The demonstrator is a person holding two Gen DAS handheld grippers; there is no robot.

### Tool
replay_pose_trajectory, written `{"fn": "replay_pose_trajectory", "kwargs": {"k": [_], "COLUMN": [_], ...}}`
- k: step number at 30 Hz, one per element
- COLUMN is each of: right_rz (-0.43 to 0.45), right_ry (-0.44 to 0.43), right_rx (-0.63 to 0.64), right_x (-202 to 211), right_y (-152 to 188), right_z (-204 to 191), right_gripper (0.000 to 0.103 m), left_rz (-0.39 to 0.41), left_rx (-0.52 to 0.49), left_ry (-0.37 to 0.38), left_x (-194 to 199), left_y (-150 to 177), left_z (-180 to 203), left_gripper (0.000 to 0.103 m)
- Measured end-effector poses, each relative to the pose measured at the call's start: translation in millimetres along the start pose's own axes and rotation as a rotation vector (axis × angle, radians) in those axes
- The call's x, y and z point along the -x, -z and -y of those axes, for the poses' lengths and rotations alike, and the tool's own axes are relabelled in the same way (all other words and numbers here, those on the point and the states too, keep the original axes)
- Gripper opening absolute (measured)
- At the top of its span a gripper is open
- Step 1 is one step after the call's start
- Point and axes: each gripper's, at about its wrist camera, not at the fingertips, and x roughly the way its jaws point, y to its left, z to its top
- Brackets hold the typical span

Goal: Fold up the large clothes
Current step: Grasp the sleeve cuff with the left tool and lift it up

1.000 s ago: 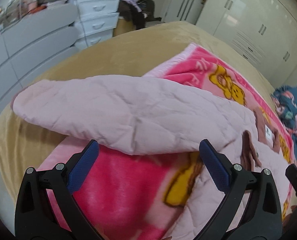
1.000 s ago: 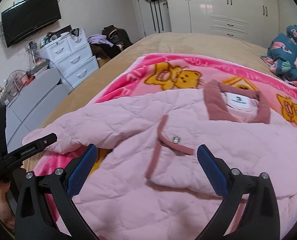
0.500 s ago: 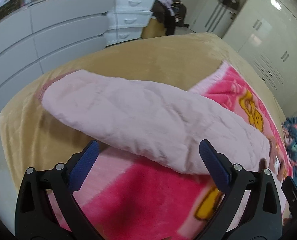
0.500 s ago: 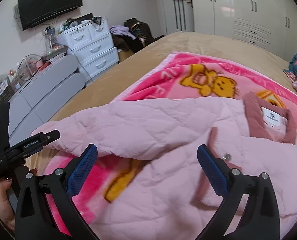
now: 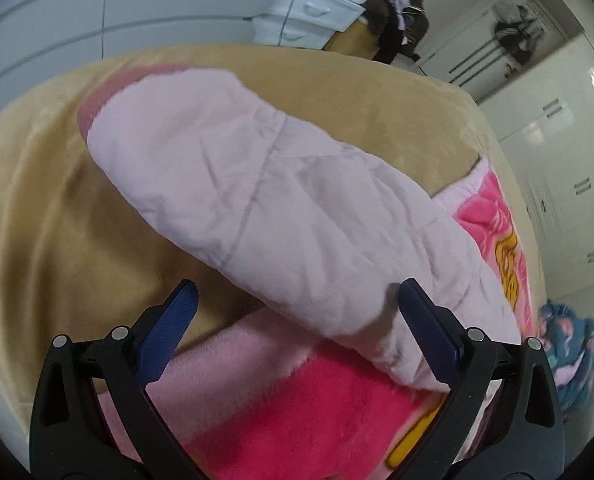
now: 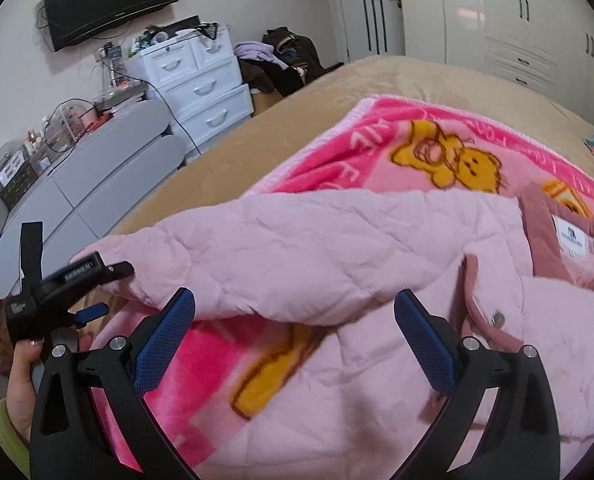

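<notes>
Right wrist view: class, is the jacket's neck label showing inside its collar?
Yes, the white neck label lies face up inside the dusty-rose collar of the pink quilted jacket.

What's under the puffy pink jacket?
Under the pink jacket lies a bright pink teddy-bear blanket, and under that the tan bedcover. The sleeve reaches past the blanket onto the tan cover. The blanket's pictures beneath the jacket are hidden.

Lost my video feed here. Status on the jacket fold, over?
Left gripper open, empty, at the sleeve. Right gripper open, empty, over the pink jacket. Sleeve spread out, not yet folded in. Nothing in the way.
</notes>
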Motion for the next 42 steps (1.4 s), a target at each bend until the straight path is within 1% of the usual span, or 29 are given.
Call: {"fn": "replay_pose_trajectory", "kwargs": {"k": [5, 7, 8, 9, 10, 11, 12, 13, 14, 16, 19, 22, 24, 27, 29, 32, 37, 40, 42], "right_rz": [0.003, 0.004, 0.008, 0.012, 0.018, 0.024, 0.029, 0.035, 0.039, 0.047, 0.044, 0.065, 0.080, 0.085, 0.099, 0.118, 0.146, 0.174, 0.188], "right_ry": [0.022, 0.032, 0.039, 0.045, 0.052, 0.060, 0.067, 0.075, 0.081, 0.088, 0.089, 0.104, 0.110, 0.114, 0.114, 0.104, 0.084, 0.066, 0.063], "right_rx": [-0.062, -0.076, -0.086, -0.092, -0.101, -0.111, -0.120, -0.131, -0.140, -0.169, -0.215, -0.250, -0.278, -0.316, -0.341, -0.379, -0.398, -0.412, -0.418], "right_x": [10.7, 15.7, 20.4, 24.0, 28.7, 33.5, 37.1, 41.9, 45.5, 54.9, 71.0, 92.6, 105.5, 119.9, 129.3, 144.2, 168.0, 184.9, 194.7], "right_y": [10.9, 14.5, 16.9, 18.6, 20.7, 23.2, 25.0, 27.5, 29.7, 36.6, 47.1, 58.1, 65.6, 74.9, 81.2, 91.1, 102.9, 110.0, 113.5], "right_z": [24.4, 32.8, 38.8, 43.7, 49.1, 54.9, 59.3, 64.6, 68.2, 79.8, 97.7, 116.4, 129.4, 147.1, 157.0, 170.8, 181.1, 186.0, 189.2], "right_gripper": [0.099, 0.099, 0.099, 0.099, 0.099, 0.099, 0.099, 0.099, 0.099, 0.099, 0.099, 0.099, 0.099, 0.099, 0.099, 0.099, 0.099, 0.099, 0.099], "left_rz": [-0.007, -0.003, 0.016, 0.035, 0.057, 0.062, 0.076, 0.110, 0.133, 0.193, 0.249, 0.290, 0.320, 0.328, 0.334, 0.364, 0.406, 0.442, 0.453], "left_rx": [0.109, 0.127, 0.140, 0.145, 0.143, 0.137, 0.122, 0.083, 0.063, 0.040, -0.010, -0.044, -0.097, -0.141, -0.155, -0.195, -0.264, -0.331, -0.363], "left_ry": [0.050, 0.046, 0.044, 0.044, 0.055, 0.069, 0.067, 0.054, 0.061, 0.111, 0.127, 0.159, 0.154, 0.161, 0.182, 0.189, 0.231, 0.251, 0.265], "left_x": [-10.3, -13.0, -12.9, -12.0, -9.8, -8.8, -6.2, 1.5, 6.6, 23.8, 45.0, 63.4, 78.4, 93.0, 105.3, 125.4, 158.7, 182.9, 192.9], "left_y": [-11.8, -17.8, -20.1, -20.5, -19.7, -19.5, -19.4, -18.5, -18.3, -15.6, -9.7, -3.6, 3.4, 9.9, 13.9, 21.5, 31.5, 46.5, 55.1], "left_z": [-13.8, -15.8, -17.7, -17.3, -15.7, -12.9, -8.9, -2.1, 2.7, 10.5, 24.1, 40.2, 58.6, 75.8, 86.7, 106.8, 147.8, 178.8, 192.5], "left_gripper": [0.094, 0.094, 0.091, 0.076, 0.065, 0.053, 0.049, 0.037, 0.026, 0.019, 0.016, 0.015, 0.014, 0.013, 0.013, 0.013, 0.013, 0.013, 0.013]}}
